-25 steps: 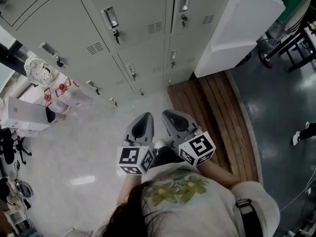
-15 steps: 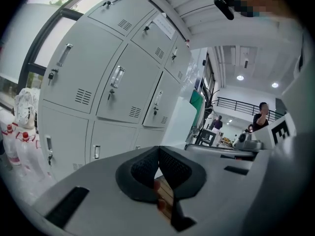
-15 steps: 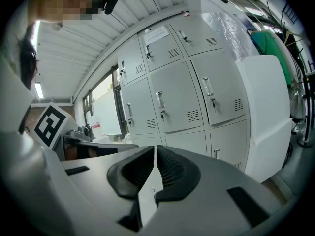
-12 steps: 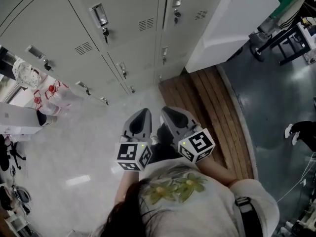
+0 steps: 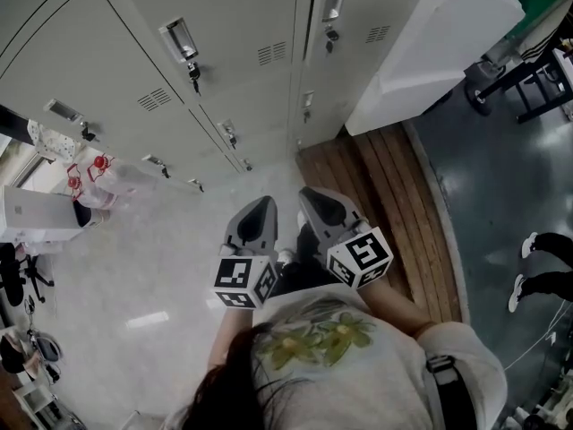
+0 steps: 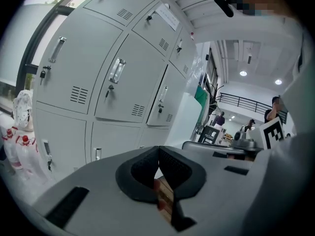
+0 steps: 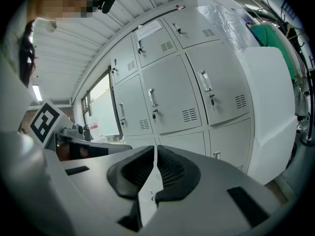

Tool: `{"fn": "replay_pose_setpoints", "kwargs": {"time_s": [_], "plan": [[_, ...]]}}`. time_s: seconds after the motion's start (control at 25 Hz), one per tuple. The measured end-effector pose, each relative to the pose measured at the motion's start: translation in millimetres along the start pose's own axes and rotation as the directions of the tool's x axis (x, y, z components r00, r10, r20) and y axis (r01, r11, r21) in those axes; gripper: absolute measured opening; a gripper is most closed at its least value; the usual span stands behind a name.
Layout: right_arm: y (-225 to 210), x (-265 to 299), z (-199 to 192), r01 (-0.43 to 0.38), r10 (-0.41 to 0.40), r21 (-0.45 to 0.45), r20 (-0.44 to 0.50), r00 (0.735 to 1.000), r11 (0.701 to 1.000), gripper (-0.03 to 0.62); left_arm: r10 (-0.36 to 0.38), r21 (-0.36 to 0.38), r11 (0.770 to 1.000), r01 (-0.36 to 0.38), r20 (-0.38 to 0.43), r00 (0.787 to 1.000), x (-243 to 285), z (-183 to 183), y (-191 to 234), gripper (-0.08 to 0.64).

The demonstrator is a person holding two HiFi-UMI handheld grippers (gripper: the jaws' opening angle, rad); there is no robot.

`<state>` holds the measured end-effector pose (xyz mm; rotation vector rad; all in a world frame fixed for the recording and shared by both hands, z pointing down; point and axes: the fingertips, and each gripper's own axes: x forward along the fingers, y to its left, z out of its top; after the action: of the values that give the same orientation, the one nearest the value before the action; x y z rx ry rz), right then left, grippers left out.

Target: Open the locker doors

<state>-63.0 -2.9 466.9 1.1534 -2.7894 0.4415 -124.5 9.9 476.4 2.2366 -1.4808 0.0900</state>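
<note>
While both grippers hang side by side out in front of the person's chest in the head view, the left gripper (image 5: pixel 262 206) and right gripper (image 5: pixel 313 197) both aim up at 12 o'clock toward the lockers (image 5: pixel 224 88), which fill the frame from about 10 to 1 o'clock and are well apart from the tips. Every door I can see is shut; the one at 11 o'clock has a handle (image 5: pixel 179 38) with a key (image 5: pixel 193 70) just under it. A wood deck (image 5: pixel 376 186) sits at 2 o'clock from the grippers, a white cabinet (image 5: pixel 430 52) is at 1 o'clock beside the lockers, and some bags (image 5: pixel 94 173) with red print are on the floor by the lockers at 9 o'clock. Left gripper view: jaws pressed together at the tips, nothing caught between them, closed locker doors from 9 to 1 o'clock, and the right cube (image 6: pixel 273 132) showing at 3 o'clock. Right gripper view: same deal, jaws closed and empty, the doors spread from 11 to 2 o'clock with handles and keys in place, and the left cube (image 7: pixel 44 122) at 9 o'clock.
</note>
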Motion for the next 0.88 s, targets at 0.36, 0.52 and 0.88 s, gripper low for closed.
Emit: {"fn": "replay_pose_setpoints", "kwargs": {"time_s": [0.36, 0.52, 0.88], "plan": [[-45, 31, 8, -0.003, 0.003, 0.023, -0.004, 1.0, 1.0, 0.043, 0.004, 0.024, 1.0, -0.003, -0.025, 1.0, 47, 16, 5, 0.031], [-68, 44, 8, -0.002, 0.002, 0.033, -0.009, 1.0, 0.999, 0.043, 0.012, 0.036, 0.999, -0.011, -0.04, 0.999, 67, 21, 7, 0.031], [-114, 76, 2, 0.015, -0.015, -0.005, -0.023, 1.0, 1.0, 0.043, 0.044, 0.063, 0.997, -0.039, -0.066, 0.997, 101, 35, 15, 0.031]]}}
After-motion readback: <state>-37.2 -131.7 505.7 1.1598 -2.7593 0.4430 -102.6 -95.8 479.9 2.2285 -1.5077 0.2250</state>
